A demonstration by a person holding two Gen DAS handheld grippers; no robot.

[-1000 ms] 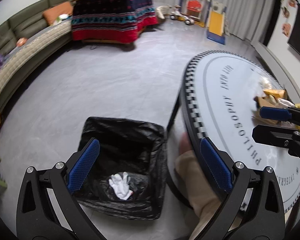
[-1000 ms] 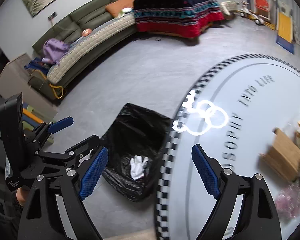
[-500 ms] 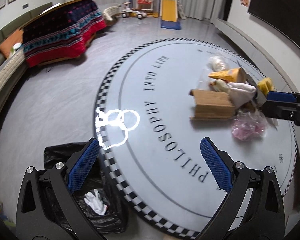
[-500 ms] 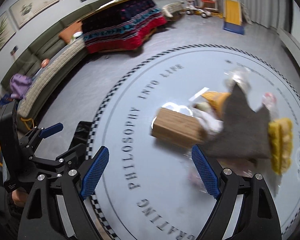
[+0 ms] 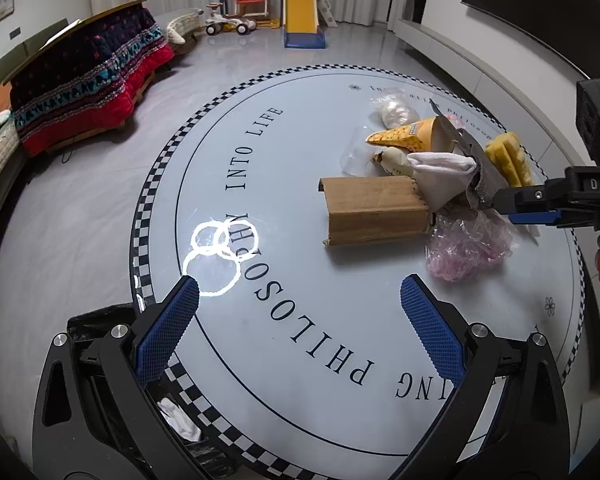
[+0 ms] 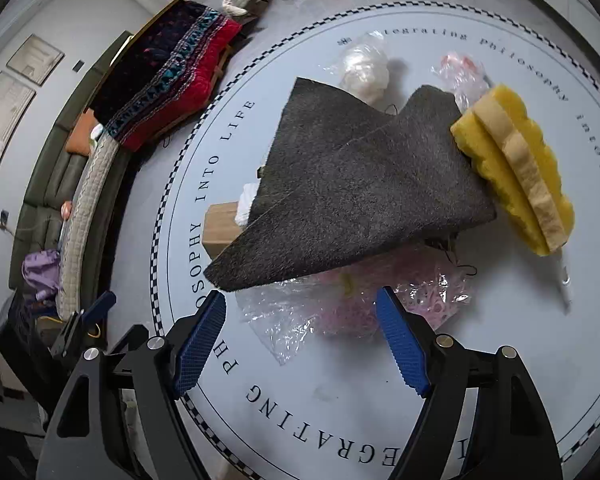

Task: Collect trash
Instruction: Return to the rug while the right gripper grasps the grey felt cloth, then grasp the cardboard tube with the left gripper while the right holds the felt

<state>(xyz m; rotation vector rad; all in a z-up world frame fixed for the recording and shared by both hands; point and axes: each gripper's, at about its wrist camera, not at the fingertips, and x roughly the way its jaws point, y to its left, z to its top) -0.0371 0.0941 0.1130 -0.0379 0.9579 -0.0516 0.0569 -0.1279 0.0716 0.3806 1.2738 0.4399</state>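
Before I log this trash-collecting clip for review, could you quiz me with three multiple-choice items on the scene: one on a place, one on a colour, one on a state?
1. Where is the cardboard box?
A on the round table
B on the floor
C in the bin

2. What colour is the sponge?
A green
B yellow
C red

3. How is the right gripper?
A shut on the box
B shut on the sponge
C open

Answers: A, it lies on the tabletop; B, its ridged faces are yellow; C, its pads stand apart over the pink plastic wrap.

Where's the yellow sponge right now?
In the right wrist view, the yellow sponge lies on the round table, right of the grey felt piece.
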